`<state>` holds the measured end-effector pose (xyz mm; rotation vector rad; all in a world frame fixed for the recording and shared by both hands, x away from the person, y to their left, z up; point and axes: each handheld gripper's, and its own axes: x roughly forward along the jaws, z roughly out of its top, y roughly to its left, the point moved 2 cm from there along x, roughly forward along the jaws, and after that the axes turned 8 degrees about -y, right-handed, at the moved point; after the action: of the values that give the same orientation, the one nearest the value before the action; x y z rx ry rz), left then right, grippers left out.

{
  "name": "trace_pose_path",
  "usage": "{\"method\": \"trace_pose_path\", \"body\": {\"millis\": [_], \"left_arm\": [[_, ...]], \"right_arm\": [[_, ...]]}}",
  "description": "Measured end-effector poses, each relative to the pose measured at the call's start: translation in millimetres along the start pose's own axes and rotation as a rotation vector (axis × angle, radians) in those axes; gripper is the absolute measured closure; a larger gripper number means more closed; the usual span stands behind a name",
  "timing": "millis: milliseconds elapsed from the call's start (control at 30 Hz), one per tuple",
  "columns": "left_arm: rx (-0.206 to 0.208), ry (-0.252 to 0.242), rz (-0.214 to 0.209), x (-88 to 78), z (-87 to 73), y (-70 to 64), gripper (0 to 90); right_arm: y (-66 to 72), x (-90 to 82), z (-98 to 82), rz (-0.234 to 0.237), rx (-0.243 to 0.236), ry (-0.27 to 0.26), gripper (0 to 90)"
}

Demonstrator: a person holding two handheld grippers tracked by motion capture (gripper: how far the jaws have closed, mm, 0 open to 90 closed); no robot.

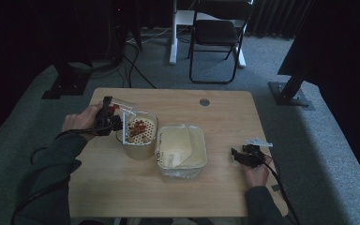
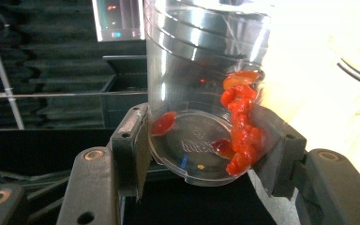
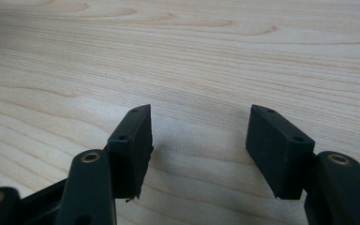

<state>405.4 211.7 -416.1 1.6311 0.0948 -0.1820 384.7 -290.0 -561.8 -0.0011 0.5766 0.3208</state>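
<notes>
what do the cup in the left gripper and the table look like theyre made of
The cup looks like clear, glossy thin plastic: you can see through its wall, it has moulded ridges and an embossed base, and red pieces cling inside. The table looks like pale wood or a wood-look laminate with a matte finish: grain lines run across it, but the pictures cannot settle which.

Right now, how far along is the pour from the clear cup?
Mostly done: red pieces already lie in the tall tub. In hand: the left gripper clamps the tipped clear cup over that tub, with some red pieces clinging to the cup's wall and base. Left: shaking those out. The square container sits beside the tub; the right gripper rests open on the table.
</notes>
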Motion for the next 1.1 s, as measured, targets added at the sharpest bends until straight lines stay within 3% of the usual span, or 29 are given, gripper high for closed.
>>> {"method": "trace_pose_path", "body": {"millis": [67, 133, 200, 233, 300, 367, 433, 467, 500, 533, 567, 600, 633, 667, 700, 767, 800, 833, 867, 933, 1100], "left_arm": [[-0.045, 0.006, 0.012, 0.3, -1.3, 2.8, 44.7], [0.002, 0.005, 0.014, 0.8, -1.8, 0.4, 44.8], [-0.015, 0.02, 0.016, 0.3, -2.5, 2.6, 44.8], [0.04, 0.0, 0.006, -0.4, -1.1, -1.4, 44.8], [-0.012, 0.015, 0.013, 0.0, -2.5, 2.0, 44.8], [0.023, 0.004, 0.02, -0.4, -2.1, -0.6, 44.9], [0.017, 0.009, 0.016, -0.8, -1.7, -2.2, 44.9], [0.045, -0.003, 0.012, -1.2, -0.9, -4.2, 44.9], [-0.016, 0.004, 0.009, -0.6, -2.1, -0.5, 44.9], [-0.029, 0.015, 0.014, 0.1, -2.6, 0.5, 45.0], [0.034, 0.004, 0.007, 0.1, -1.3, -4.0, 45.0], [0.034, 0.004, 0.007, 0.1, -1.3, -4.0, 45.0], [-0.009, 0.007, 0.007, 0.7, -1.7, -2.3, 45.0], [0.005, 0.018, 0.01, 0.6, -1.2, -3.0, 45.1], [0.059, 0.001, 0.003, 0.4, -0.1, -6.9, 45.1], [-0.046, 0.015, 0.018, 1.1, -1.6, 0.2, 45.2], [0.024, 0.003, 0.01, -0.6, 0.6, -3.1, 45.3], [0.038, -0.008, 0.0, -0.7, 1.6, -4.4, 45.3], [-0.02, 0.004, 0.009, -0.1, 0.5, -1.1, 45.3], [0.004, -0.004, 0.01, -0.6, 0.9, -2.8, 45.3], [-0.012, 0.004, 0.003, 0.5, 0.8, -4.8, 45.2]], "right_arm": [[-0.1, 0.0, 0.0, 0.001, 0.001, 0.0, 40.6], [0.0, -0.1, 0.0, 0.001, 0.001, 0.0, 40.6], [-0.1, -0.1, 0.0, 0.001, 0.002, 0.0, 40.6], [-0.1, -0.1, 0.0, 0.001, 0.002, 0.0, 40.6], [0.0, -0.1, 0.0, 0.0, 0.001, 0.0, 40.6], [0.1, -0.2, -0.1, 0.0, 0.001, 0.0, 40.6], [0.2, -0.1, -0.1, -0.001, 0.0, 0.0, 40.6], [0.1, -0.2, -0.1, 0.0, 0.001, 0.0, 40.6], [0.1, -0.1, -0.1, 0.0, 0.0, 0.0, 40.6], [0.0, -0.2, -0.1, 0.0, 0.001, 0.0, 40.6], [0.0, -0.2, -0.1, 0.001, 0.002, 0.0, 40.6], [0.0, -0.2, -0.1, 0.001, 0.002, 0.0, 40.6], [0.0, -0.2, -0.1, 0.0, 0.002, 0.0, 40.6], [-0.1, -0.2, -0.1, 0.001, 0.003, -0.001, 40.6], [-0.1, -0.2, -0.1, 0.001, 0.003, 0.0, 40.6], [-0.1, -0.1, -0.1, 0.001, 0.004, -0.001, 40.6], [-0.2, -0.2, -0.1, 0.002, 0.005, -0.001, 40.6], [-0.1, -0.2, -0.1, 0.001, 0.004, -0.001, 40.6], [0.0, -0.2, -0.1, 0.001, 0.003, 0.0, 40.6], [-0.1, -0.2, -0.1, 0.002, 0.005, -0.001, 40.6], [-0.1, -0.3, -0.1, 0.001, 0.004, -0.001, 40.6]]}}
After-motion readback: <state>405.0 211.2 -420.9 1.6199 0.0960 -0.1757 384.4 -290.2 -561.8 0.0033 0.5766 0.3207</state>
